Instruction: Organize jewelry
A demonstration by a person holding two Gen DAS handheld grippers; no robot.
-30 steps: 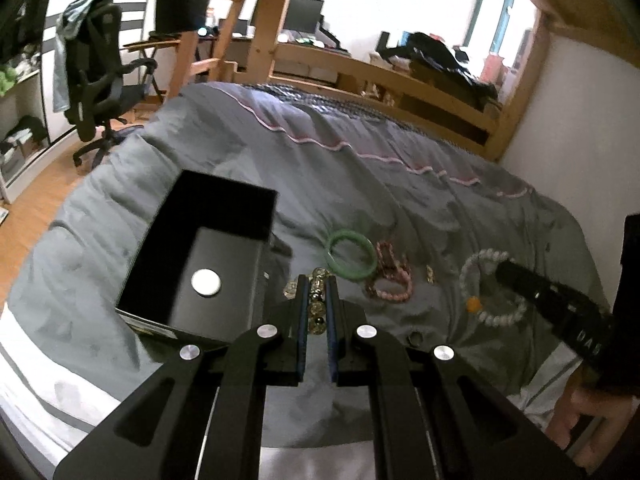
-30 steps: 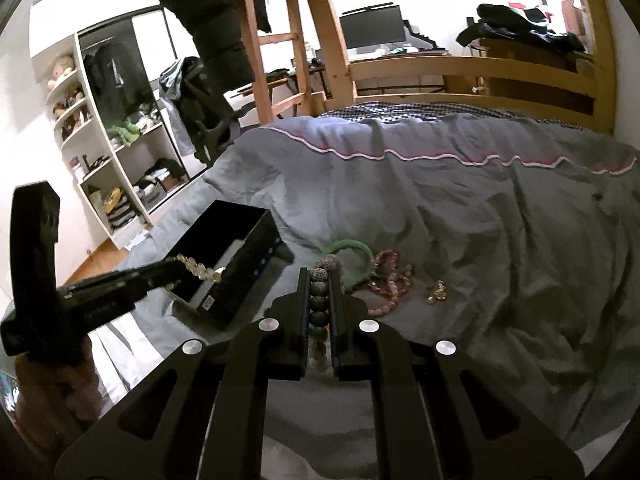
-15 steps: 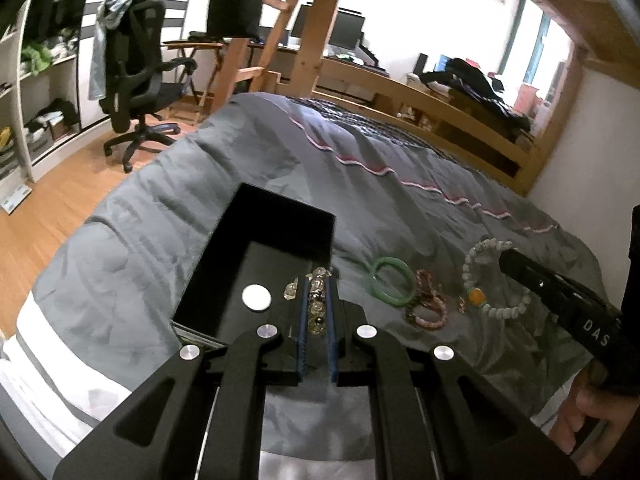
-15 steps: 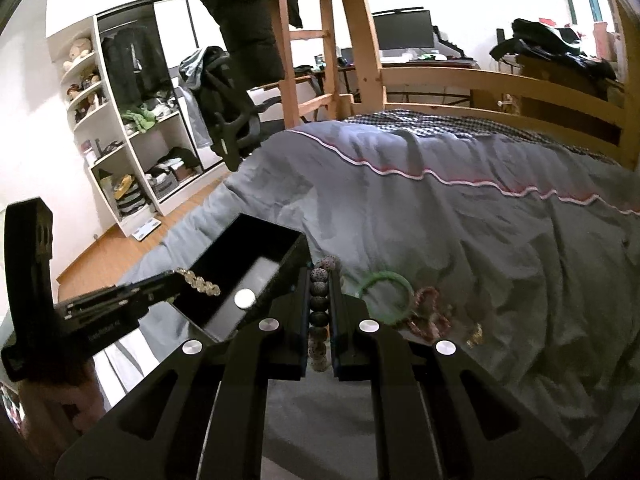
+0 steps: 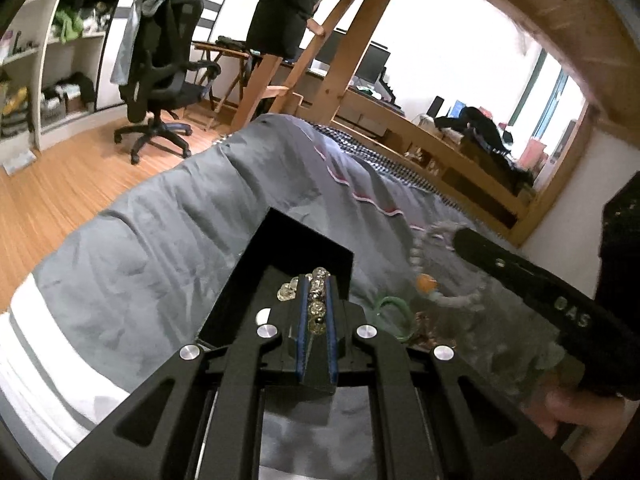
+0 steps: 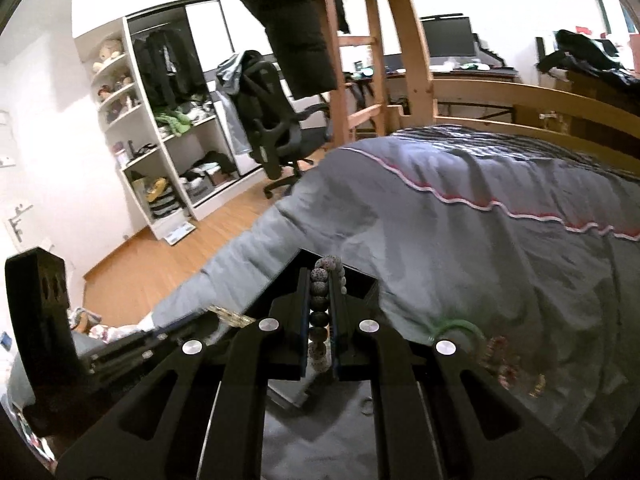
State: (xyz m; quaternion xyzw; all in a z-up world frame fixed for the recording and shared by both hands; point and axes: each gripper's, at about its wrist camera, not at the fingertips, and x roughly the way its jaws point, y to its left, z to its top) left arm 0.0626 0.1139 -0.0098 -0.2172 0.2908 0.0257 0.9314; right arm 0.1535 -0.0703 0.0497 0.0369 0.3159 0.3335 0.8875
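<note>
My left gripper [image 5: 316, 284] is shut on a clear yellowish bead bracelet [image 5: 317, 307] and holds it above the open black box [image 5: 280, 248] on the grey bed. My right gripper [image 6: 323, 276] is shut on a grey-white bead bracelet [image 6: 320, 300], also held over the black box [image 6: 360, 280]. In the left wrist view that bracelet [image 5: 440, 298] hangs from the right gripper's fingers [image 5: 500, 264]. A green bangle [image 5: 394, 308] and pink bead bracelets [image 6: 500, 356] lie on the cover to the right of the box.
A small gold piece [image 6: 536, 386] and a small ring [image 6: 366, 406] lie on the grey duvet. A wooden bed rail [image 6: 520, 96] runs along the far side. An office chair [image 5: 160, 80] and shelves [image 6: 160, 140] stand on the wooden floor to the left.
Both grippers have moved left with their bracelets, from over the loose jewelry to over the black box. Both have stayed shut.
</note>
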